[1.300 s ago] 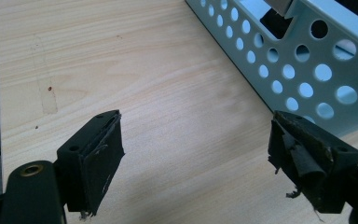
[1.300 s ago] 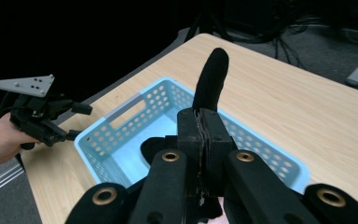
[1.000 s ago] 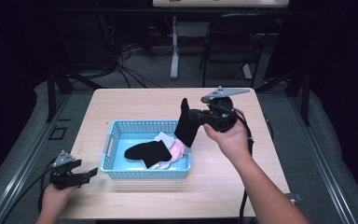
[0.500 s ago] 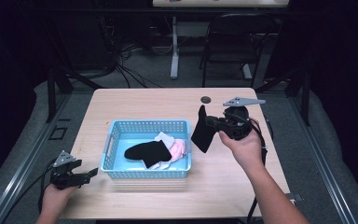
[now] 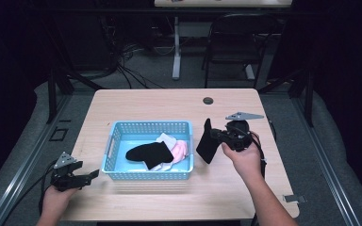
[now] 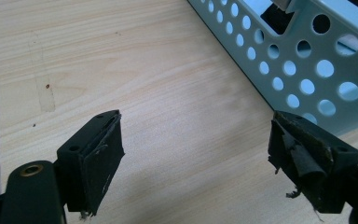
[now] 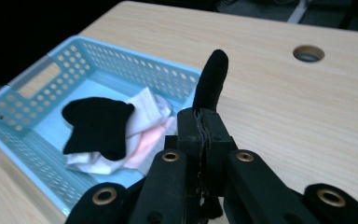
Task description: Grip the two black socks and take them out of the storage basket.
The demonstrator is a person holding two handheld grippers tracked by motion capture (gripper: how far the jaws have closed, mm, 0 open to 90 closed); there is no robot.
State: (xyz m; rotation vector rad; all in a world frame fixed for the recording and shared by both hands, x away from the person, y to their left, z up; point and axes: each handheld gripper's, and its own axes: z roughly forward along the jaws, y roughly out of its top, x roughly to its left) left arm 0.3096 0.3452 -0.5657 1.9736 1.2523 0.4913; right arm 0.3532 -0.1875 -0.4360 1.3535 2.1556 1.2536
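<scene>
My right gripper (image 5: 215, 134) is shut on a black sock (image 5: 207, 144) that hangs just to the right of the light blue basket (image 5: 151, 125), close above the table. In the right gripper view the jaws (image 7: 200, 126) are pressed together and the sock's end (image 7: 210, 81) sticks up past them. Inside the basket lie another black sock (image 5: 148, 153) and a white and pink sock pile (image 5: 176, 148). My left gripper (image 5: 92, 174) rests open at the table's front left, near the basket's corner (image 6: 307, 60), with nothing between its pads (image 6: 98, 163).
A round cable hole (image 5: 208, 100) sits in the tabletop behind the right hand. Bare wood lies to the right of the basket and in front of it. A black chair (image 5: 235, 42) and cables stand beyond the table's far edge.
The right gripper has carried the black sock down and to the right, from over the basket's right rim to beside the basket. The left gripper has stayed put.
</scene>
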